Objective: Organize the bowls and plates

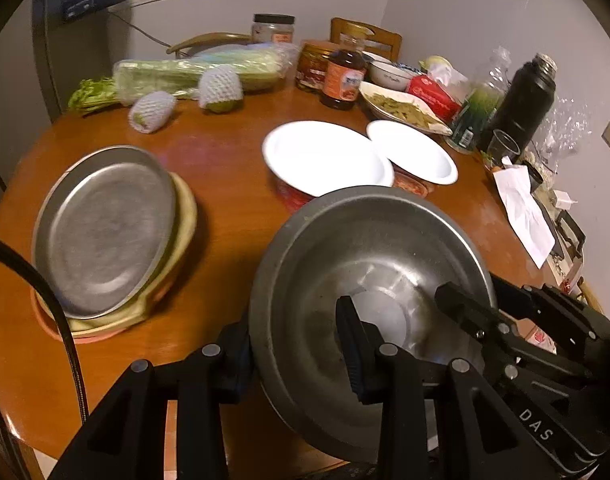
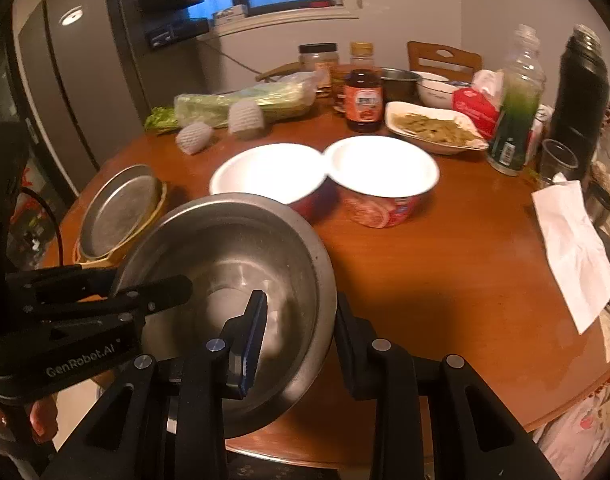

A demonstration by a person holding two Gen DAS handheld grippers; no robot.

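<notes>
Both tongs, left tongs (image 1: 293, 360) and right tongs (image 2: 297, 340), are closed on opposite rims of the steel bowl (image 1: 369, 280), held tilted above the surface (image 1: 225, 200), near the metal plate (image 1: 105, 232). Better to level it, moving both hands together.

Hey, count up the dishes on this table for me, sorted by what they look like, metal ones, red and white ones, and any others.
Metal, 3: held steel bowl, flat steel plate, steel pot at the back.
Red outside, white inside, 2: left bowl, right bowl.
White ceramic, 2: dish of food, small bowl.
Total: 7
</notes>
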